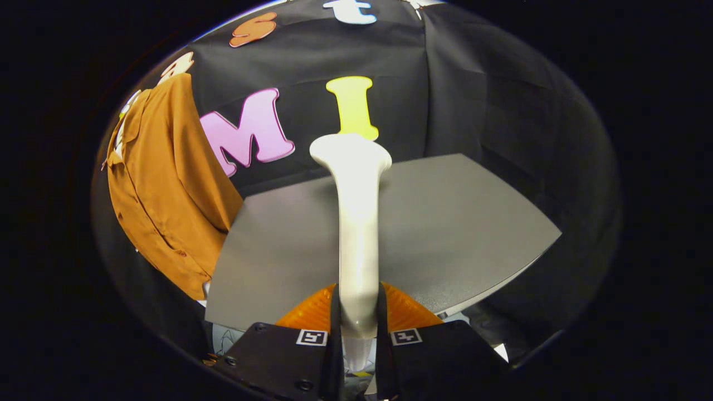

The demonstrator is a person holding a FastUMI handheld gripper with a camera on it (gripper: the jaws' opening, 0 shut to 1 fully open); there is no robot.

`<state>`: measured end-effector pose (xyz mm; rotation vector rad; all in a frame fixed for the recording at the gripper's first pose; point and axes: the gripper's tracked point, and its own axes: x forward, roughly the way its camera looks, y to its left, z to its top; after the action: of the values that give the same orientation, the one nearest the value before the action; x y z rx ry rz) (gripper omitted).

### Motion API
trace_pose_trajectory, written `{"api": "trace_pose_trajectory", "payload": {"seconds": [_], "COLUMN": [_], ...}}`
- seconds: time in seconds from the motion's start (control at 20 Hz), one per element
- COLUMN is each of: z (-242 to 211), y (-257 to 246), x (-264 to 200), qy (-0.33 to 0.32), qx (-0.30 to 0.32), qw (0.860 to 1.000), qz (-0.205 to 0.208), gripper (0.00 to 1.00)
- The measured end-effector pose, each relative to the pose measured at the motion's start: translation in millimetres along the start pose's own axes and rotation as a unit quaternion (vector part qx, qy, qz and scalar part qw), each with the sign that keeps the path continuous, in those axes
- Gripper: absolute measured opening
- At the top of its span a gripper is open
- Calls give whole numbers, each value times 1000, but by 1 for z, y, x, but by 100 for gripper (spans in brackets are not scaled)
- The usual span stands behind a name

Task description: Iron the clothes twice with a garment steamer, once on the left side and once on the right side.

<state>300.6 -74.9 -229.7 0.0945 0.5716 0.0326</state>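
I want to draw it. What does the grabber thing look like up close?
The gripper has two flat, blocky fingers side by side. Each carries a small square black-and-white marker tag near its inner edge, and round screw heads show on one finger.

A white garment steamer (357,223) is standing upright over the grey table (457,234), its head flaring on top. A rust-orange shirt (161,184) is hanging left of the table.

The white plastic garment steamer (356,223) hides its lower end between the jaws; the rust-orange hanging shirt (167,184) has its hem hidden behind the grey desk (457,234).
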Motion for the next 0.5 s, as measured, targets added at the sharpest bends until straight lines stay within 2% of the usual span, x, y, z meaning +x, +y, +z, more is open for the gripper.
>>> {"api": "trace_pose_trajectory", "payload": {"seconds": [0.25,0.5], "z": [54,69], "y": [33,89], "x": [-87,-160], "qy": [-103,-156], "qx": [-22,-28], "qw": [994,986], "qz": [17,61], "gripper": [26,26]}}
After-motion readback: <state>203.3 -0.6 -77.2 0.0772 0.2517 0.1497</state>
